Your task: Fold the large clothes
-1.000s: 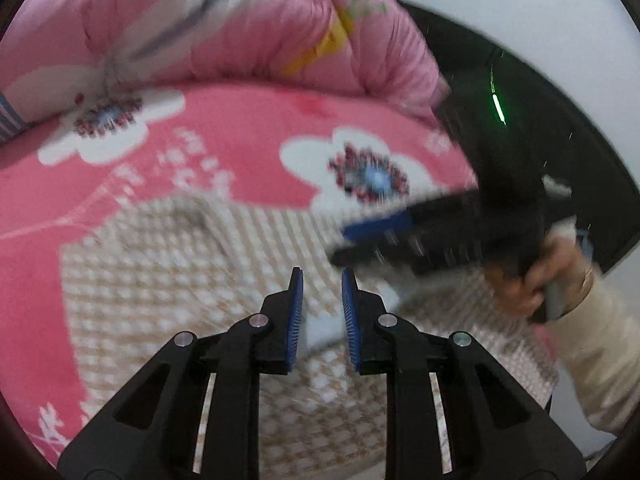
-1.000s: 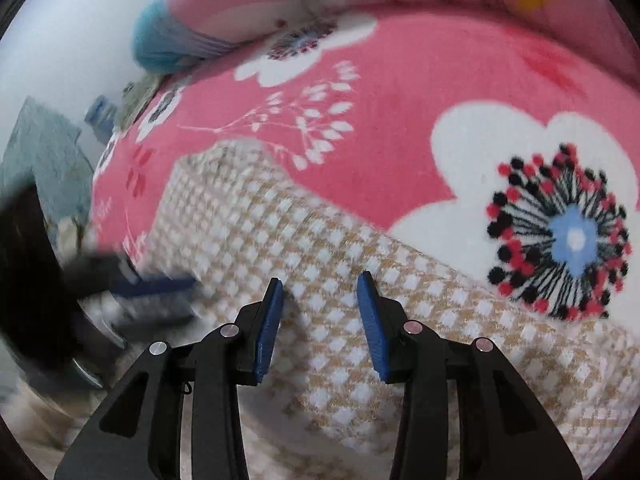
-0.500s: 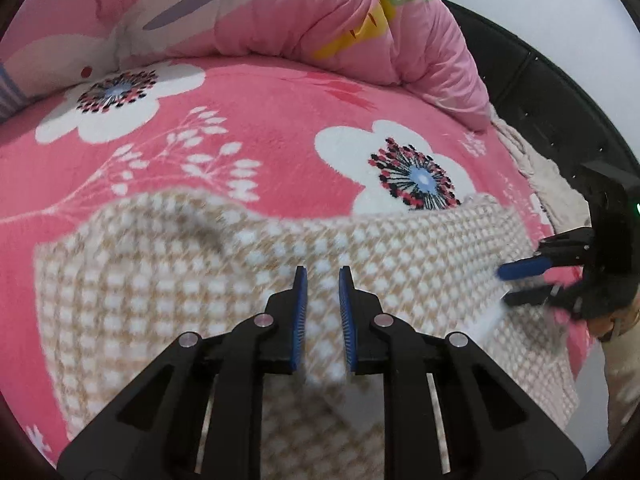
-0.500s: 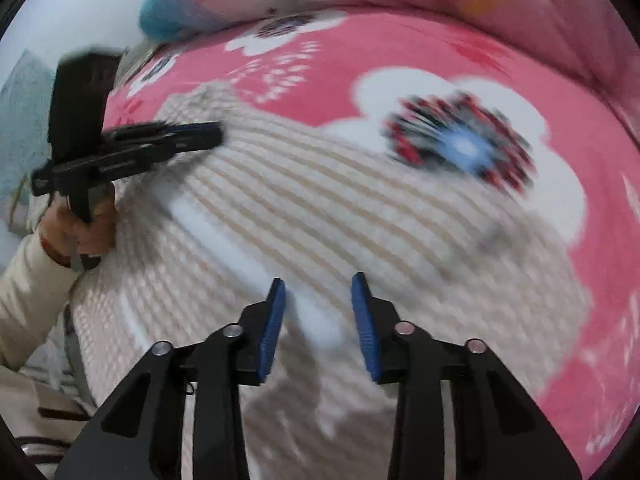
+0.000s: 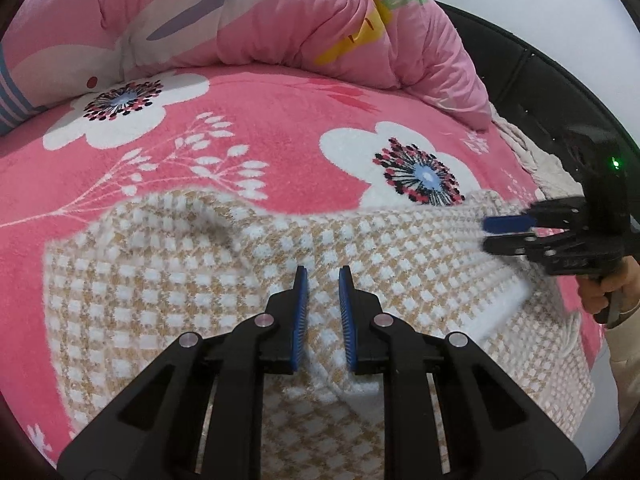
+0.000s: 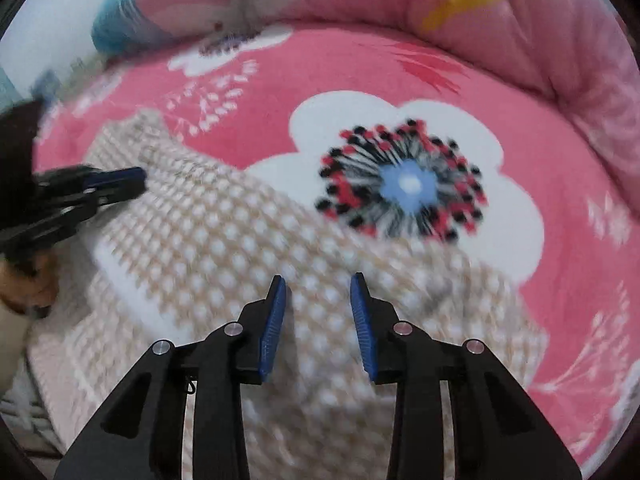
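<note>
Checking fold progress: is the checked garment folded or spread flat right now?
Partly folded: the checked garment lies on the pink blanket with a white-edged flap doubled over its top.

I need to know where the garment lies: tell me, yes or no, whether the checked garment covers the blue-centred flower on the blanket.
No: in the left wrist view the checked garment ends just short of the blue-centred flower, which shows whole on the pink blanket.

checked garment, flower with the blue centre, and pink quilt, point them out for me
checked garment (image 5: pixel 160 280), left wrist view, on its flat left part
flower (image 6: pixel 408 184), right wrist view, on its blue centre
pink quilt (image 5: pixel 280 12), left wrist view, on its bunched top
</note>
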The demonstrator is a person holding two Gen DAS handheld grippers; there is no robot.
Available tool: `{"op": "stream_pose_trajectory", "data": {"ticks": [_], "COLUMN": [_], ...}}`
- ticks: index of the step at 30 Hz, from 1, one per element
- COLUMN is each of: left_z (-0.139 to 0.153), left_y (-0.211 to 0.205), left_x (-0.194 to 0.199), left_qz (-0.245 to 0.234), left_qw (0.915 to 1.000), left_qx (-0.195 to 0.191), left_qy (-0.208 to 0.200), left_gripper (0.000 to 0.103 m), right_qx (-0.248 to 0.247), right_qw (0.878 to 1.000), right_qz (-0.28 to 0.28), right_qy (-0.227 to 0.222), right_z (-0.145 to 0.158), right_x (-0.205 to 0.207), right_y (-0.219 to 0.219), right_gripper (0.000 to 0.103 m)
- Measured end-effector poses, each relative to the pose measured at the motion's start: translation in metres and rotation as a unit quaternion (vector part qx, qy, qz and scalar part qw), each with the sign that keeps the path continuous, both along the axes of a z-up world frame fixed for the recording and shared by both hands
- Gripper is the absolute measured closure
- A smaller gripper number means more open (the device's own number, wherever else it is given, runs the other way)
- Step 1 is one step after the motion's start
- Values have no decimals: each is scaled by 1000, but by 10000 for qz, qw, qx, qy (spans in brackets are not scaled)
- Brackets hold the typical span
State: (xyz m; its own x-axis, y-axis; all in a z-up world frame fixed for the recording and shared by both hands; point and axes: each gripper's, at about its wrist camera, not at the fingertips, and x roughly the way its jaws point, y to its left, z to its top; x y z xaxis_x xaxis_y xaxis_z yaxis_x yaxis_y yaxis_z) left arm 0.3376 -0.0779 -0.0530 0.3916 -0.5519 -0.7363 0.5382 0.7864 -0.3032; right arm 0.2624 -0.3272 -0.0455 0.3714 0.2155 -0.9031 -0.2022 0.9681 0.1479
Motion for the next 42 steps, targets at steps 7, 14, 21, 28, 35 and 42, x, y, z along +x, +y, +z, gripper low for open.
{"op": "stream_pose_trajectory", "data": {"ticks": [7, 14, 21, 28, 35, 42], "left_z": [-3, -5, 39, 3, 47, 8], "left_y": [6, 4, -8, 13, 11, -42], "left_x": [2, 2, -1, 15, -26, -57], "left_qz": [27, 48, 219, 566, 251, -119], "left_qw": [9997, 10000, 9980, 9969, 9950, 9766], "left_qx": [-236, -71, 123, 538, 438, 1796], "left_qy": [71, 49, -581, 50, -858, -1180], "left_gripper": [86, 87, 73, 64, 66, 61], "right_qx": [-36, -421, -393, -130, 116, -529], "right_qw": [9989, 9967, 9976, 9986, 9990, 9977], "right_qz": [218, 653, 471, 406, 8, -56], "right_qy": [-412, -253, -306, -320, -423, -427], "right_z": [53, -17, -7, -5, 27, -13], "right_x": [-4, 37, 37, 13, -13, -19], "right_y": [42, 121, 123, 96, 75, 92], "right_gripper": [59, 55, 54, 52, 52, 50]}}
